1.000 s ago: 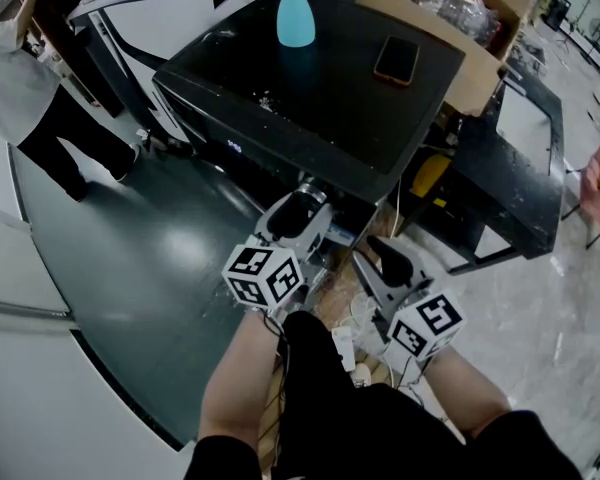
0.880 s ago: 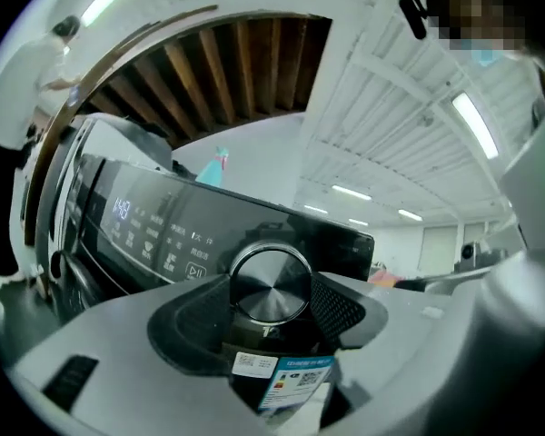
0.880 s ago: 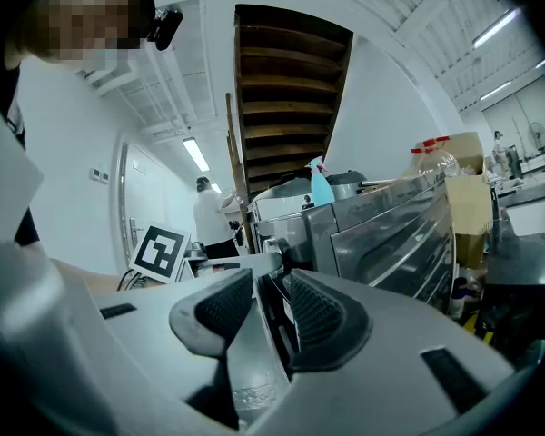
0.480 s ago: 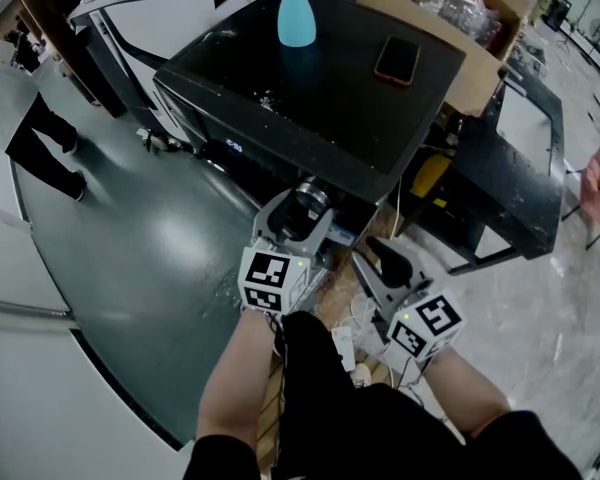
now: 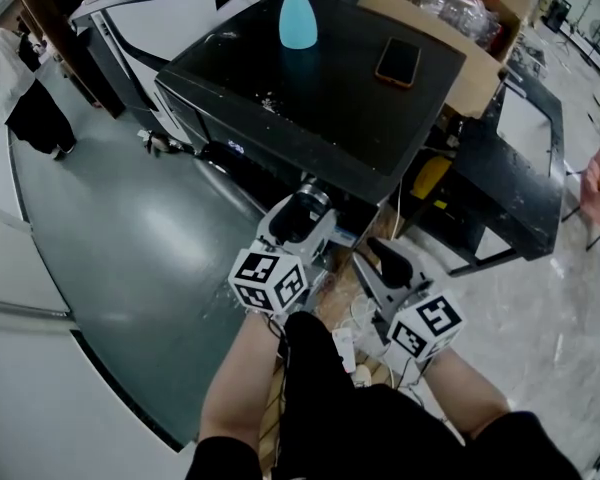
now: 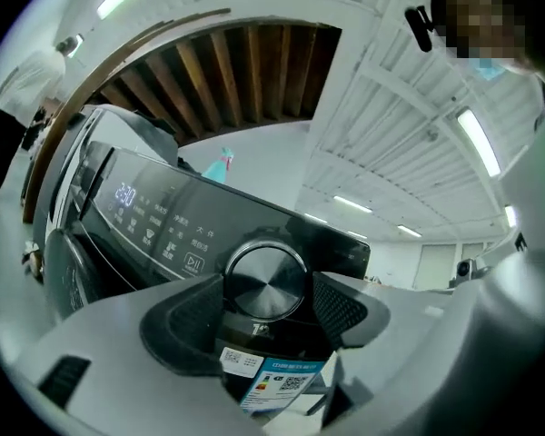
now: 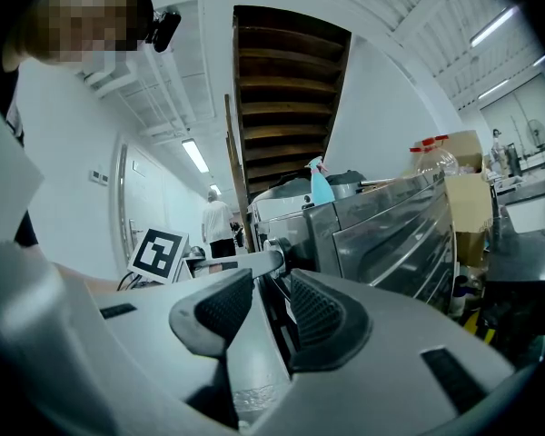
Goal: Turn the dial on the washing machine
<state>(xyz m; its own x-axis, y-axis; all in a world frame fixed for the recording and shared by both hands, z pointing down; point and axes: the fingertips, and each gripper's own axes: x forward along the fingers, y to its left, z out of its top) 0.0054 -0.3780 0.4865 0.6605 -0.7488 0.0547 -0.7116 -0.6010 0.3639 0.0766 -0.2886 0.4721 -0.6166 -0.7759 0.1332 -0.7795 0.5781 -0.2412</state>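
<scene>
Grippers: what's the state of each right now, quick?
Left gripper: open; its jaws have just been opening, with the washing machine dial between them, apparently not clamped.
Right gripper: open, nothing between its jaws.

Under me the floor (image 5: 130,238) is a glossy dark grey-green sheet on my left and pale marbled stone on my right. The washing machine (image 5: 310,108) stands on it, its flat black top flecked with white specks. On that top a light blue spray bottle (image 5: 297,18) stands upright near the far edge. A phone (image 5: 397,60) lies flat to its right, apart from it. A person (image 5: 20,83) stands on the floor at far left.
</scene>
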